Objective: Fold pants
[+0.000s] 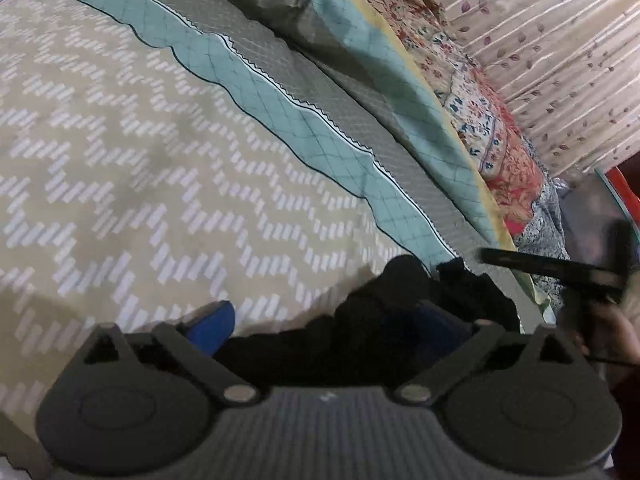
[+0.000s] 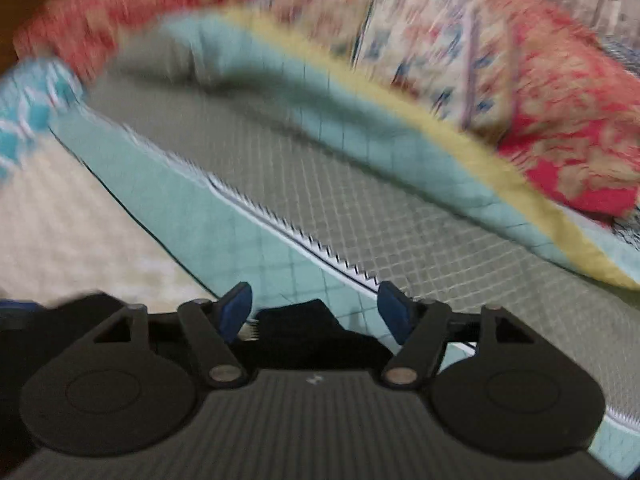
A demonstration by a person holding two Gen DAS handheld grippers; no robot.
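**Figure: Both hand-held grippers open over dark pants on a bed**

Left wrist view: the left hand-held gripper stands with jaws spread wide, nothing pinched; the black pants lie bunched between and just ahead of its blue pads, on the bedspread near the teal border band. Right wrist view (motion-blurred): the right hand-held gripper is likewise open, a dark corner of the pants lying between its fingers without visible pad contact. A patterned quilt is heaped along the bed's far edge.

Risk, as judged: the cloth is crumpled, so closing now may catch several layers or miss the hem, producing a skewed fold; fast travel may also drag the bedspread.
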